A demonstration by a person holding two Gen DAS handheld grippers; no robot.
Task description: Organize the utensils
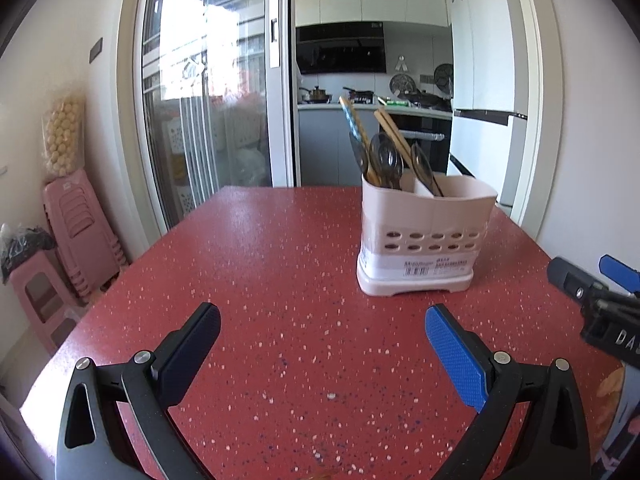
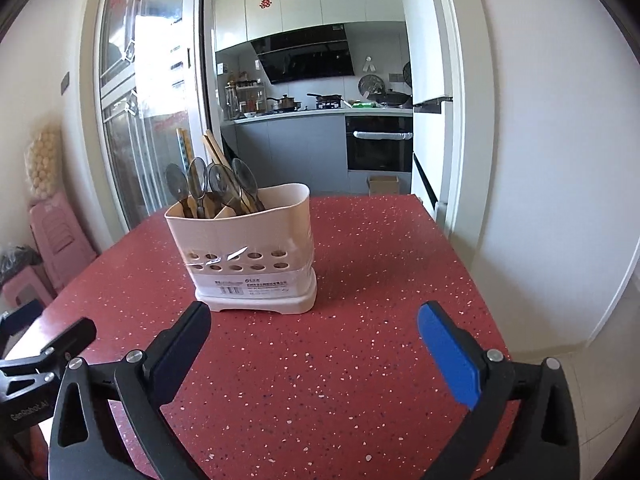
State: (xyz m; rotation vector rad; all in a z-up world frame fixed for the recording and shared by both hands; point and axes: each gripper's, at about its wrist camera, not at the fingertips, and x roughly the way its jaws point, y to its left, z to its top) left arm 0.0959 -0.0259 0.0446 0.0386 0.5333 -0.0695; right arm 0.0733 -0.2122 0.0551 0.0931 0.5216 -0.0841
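Observation:
A pale pink utensil holder (image 1: 424,236) stands on the red speckled table (image 1: 260,280). It holds several metal spoons (image 1: 386,160) and wooden chopsticks (image 1: 394,132), all upright. It also shows in the right wrist view (image 2: 244,248), with the spoons (image 2: 216,184) and chopsticks (image 2: 214,148). My left gripper (image 1: 322,336) is open and empty, near the front of the table, short of the holder. My right gripper (image 2: 314,336) is open and empty, just in front of the holder. The right gripper shows at the right edge of the left wrist view (image 1: 600,300).
Stacked pink stools (image 1: 76,236) stand at the table's left by the wall. A glass sliding door (image 1: 208,92) and a kitchen (image 2: 320,120) lie beyond the table's far edge. A white wall (image 2: 540,160) is to the right.

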